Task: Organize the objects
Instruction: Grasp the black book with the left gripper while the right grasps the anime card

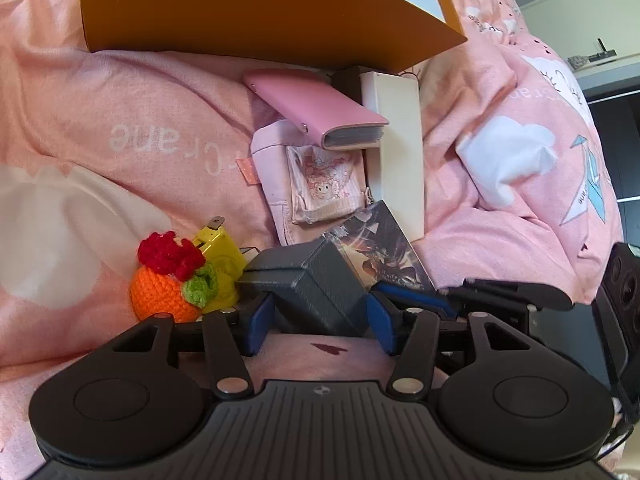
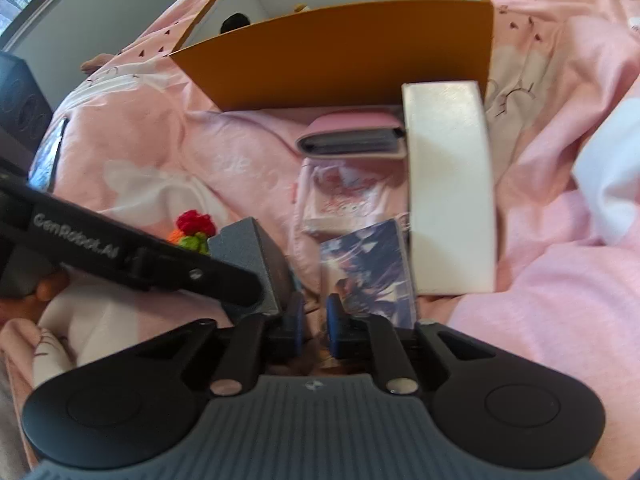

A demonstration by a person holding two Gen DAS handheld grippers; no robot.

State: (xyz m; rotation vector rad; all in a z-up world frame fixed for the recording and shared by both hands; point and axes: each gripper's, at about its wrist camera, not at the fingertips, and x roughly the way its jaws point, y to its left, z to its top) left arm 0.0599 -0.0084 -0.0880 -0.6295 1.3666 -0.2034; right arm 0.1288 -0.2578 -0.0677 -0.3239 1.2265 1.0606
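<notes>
Pink bedding [image 1: 132, 120] lay rumpled under everything, with open room to the left of the pile and folds rising on the right. An orange box [image 1: 224, 4] walled off the far edge, its white inside open upward. The left tongs [image 1: 318, 320] stood partly open around a grey box [image 1: 320, 280], whose corner tilted toward the camera; whether the blue pads touched it I could not tell. Just beside it sat an orange crocheted toy [image 1: 166, 284] against a yellow plug [image 1: 218, 248]. Beyond lay a picture card [image 1: 384, 248], a pale pouch [image 1: 316, 188], a pink wallet [image 1: 316, 108], and a long white box [image 1: 400, 152] pointing away toward the orange box. The right tongs [image 2: 314, 328] were nearly closed, holding nothing, at the card's near edge.
</notes>
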